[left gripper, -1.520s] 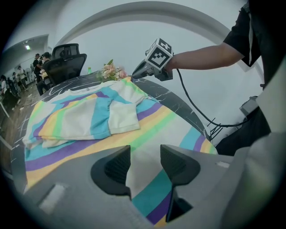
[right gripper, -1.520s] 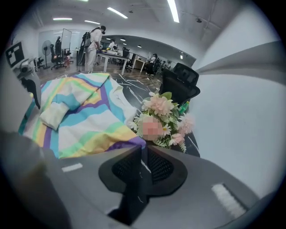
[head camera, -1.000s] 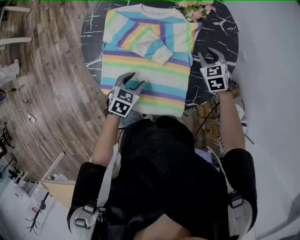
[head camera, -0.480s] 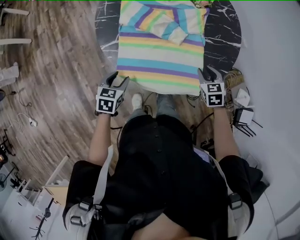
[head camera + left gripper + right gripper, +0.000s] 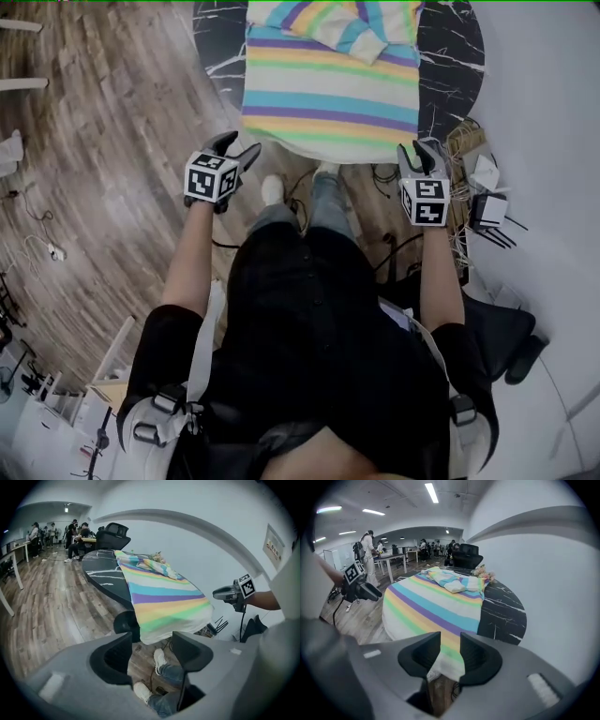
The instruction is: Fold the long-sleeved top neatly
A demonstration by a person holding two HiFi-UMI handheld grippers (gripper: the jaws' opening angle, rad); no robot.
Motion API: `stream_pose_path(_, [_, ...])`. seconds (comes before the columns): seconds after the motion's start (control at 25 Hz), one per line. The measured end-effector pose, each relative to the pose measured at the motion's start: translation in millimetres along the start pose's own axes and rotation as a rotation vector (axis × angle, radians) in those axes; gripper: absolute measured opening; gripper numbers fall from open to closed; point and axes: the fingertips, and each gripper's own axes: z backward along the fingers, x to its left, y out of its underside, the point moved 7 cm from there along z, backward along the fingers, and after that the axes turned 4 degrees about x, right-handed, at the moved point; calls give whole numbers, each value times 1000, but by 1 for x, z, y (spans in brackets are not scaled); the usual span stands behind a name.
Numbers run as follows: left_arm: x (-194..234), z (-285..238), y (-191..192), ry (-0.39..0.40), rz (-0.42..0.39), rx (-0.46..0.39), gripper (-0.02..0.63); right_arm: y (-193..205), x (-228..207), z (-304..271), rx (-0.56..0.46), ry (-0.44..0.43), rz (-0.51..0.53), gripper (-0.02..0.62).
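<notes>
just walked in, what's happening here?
A person holds two grippers short of a pastel-striped long-sleeved top on a round black marble table, a sleeve folded across it, hem hanging over the edge. The left gripper has just been opening its jaws, nothing between them. The right gripper is open too, by the hem's corner.

A round black marble-patterned tabletop (image 5: pixel 452 58) with white veins stands on a grey-brown wood-plank floor (image 5: pixel 103 122). Spread flat across it lies a long-sleeved top in pastel stripes (image 5: pixel 328 94), sleeves folded over the chest, its hem hanging over the near edge. A small bunch of pink and white flowers (image 5: pixel 483 574) sits at the far edge, just beside the top's shoulder.
</notes>
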Motion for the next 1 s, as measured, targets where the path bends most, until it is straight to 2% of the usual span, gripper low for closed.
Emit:
stream_pose_path(0.24, [22, -32, 1, 82, -24, 10, 284, 43, 11, 21, 45, 39, -38, 133])
stream_pose_path(0.36, [21, -45, -2, 153, -33, 27, 284, 56, 8, 24, 31, 11, -107, 135])
stream_pose_path(0.44, [16, -49, -2, 186, -40, 36, 259, 60, 4, 21, 17, -23, -173, 147])
stream_pose_path(0.72, [2, -49, 1, 228, -1, 17, 57, 69, -21, 0, -8, -50, -443, 182])
stream_pose_path(0.88, [0, -45, 1, 222, 8, 14, 37, 80, -29, -14, -15, -113, -611, 199])
stream_pose_path(1.0, [-3, -39, 3, 217, 12, 9, 37, 85, -28, -20, -52, -205, -756, 199])
